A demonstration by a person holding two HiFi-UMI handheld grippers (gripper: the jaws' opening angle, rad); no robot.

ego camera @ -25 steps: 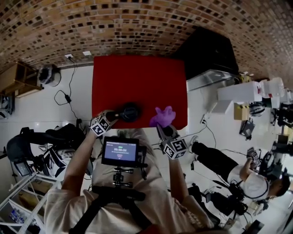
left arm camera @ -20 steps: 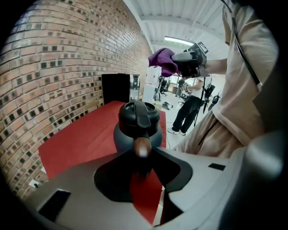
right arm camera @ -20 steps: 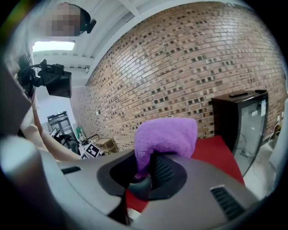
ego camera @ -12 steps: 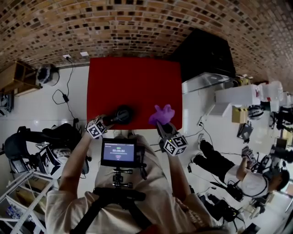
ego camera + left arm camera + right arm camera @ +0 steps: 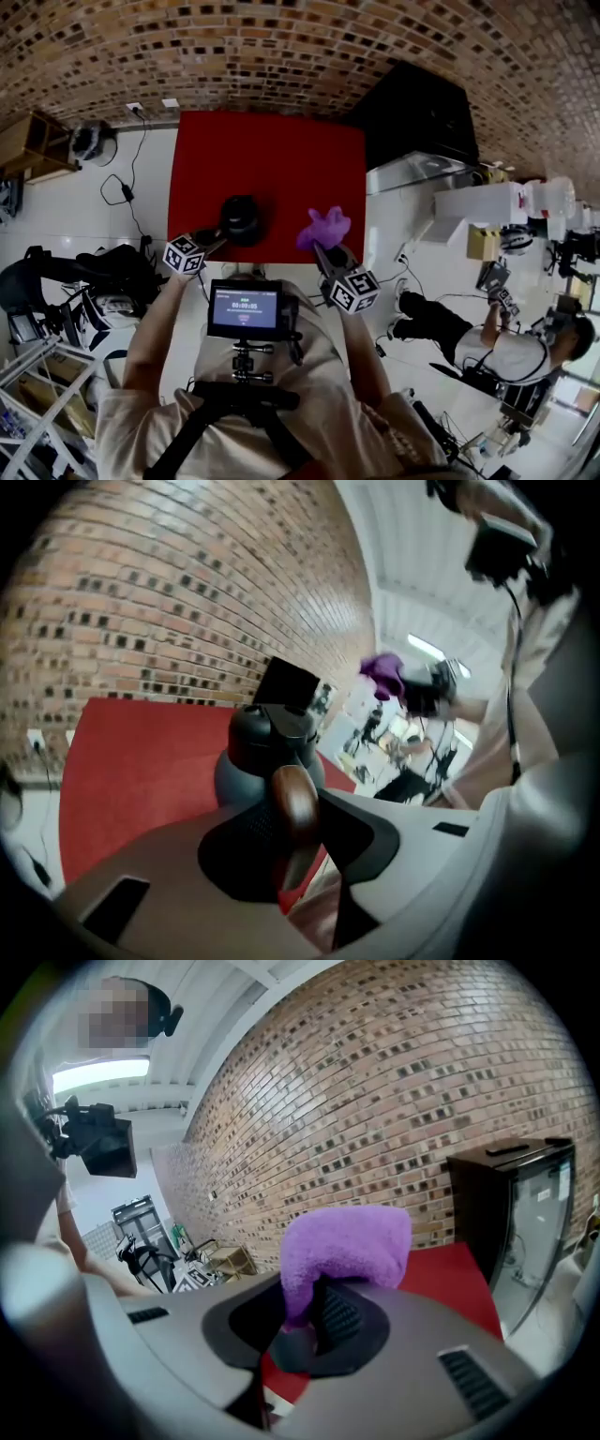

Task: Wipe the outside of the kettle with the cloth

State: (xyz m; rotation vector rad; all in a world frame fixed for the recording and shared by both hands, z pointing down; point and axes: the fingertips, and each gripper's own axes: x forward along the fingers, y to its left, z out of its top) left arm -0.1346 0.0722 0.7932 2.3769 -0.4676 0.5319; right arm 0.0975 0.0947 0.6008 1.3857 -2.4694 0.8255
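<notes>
A dark grey kettle [image 5: 242, 218] with a black lid stands near the front edge of the red table [image 5: 272, 159]. My left gripper [image 5: 214, 240] reaches it from the front left. In the left gripper view the jaws have just been closing, and the left gripper [image 5: 291, 829] is now shut on the kettle's brown wooden handle [image 5: 296, 797], with the kettle's body [image 5: 267, 752] beyond. To the kettle's right, my right gripper [image 5: 323, 246] holds a purple cloth [image 5: 324, 226] above the table's front edge. In the right gripper view the cloth [image 5: 347, 1241] bulges out of the shut right gripper [image 5: 314, 1335].
A tall black cabinet [image 5: 412, 108] stands off the table's far right corner. A brick wall runs behind. A screen camera [image 5: 246, 309] hangs on the person's chest. Bags and gear [image 5: 84, 272] lie on the floor at the left, and another person [image 5: 506, 352] sits at the right.
My left gripper has rolled on the kettle's handle, its marker cube now turned. The right gripper has drifted a little sideways with the cloth. The head view has shifted slightly.
</notes>
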